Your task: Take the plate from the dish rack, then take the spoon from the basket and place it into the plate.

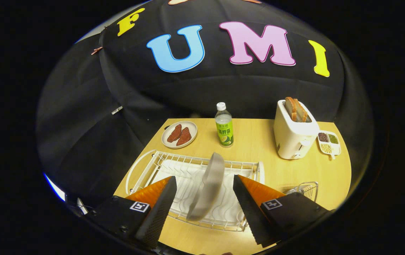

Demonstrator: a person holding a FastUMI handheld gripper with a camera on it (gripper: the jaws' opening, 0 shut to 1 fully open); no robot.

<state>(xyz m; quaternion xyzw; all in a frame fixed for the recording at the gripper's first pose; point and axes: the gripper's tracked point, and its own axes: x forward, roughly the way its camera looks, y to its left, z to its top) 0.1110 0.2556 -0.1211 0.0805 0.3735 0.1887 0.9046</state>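
The wooden desk [259, 141] carries a white wire dish rack [174, 166] just ahead of the claw [204, 198]. A grey plate [209, 187] stands on edge in the rack, between the widely spread fingers, neither of which touches it. Beyond the rack stand a white toaster [292, 136] with bread, a green-labelled bottle [223, 125] and a plate of red meat slices [179, 134]. A wire basket [305, 189] sits beside the right finger; its contents cannot be made out.
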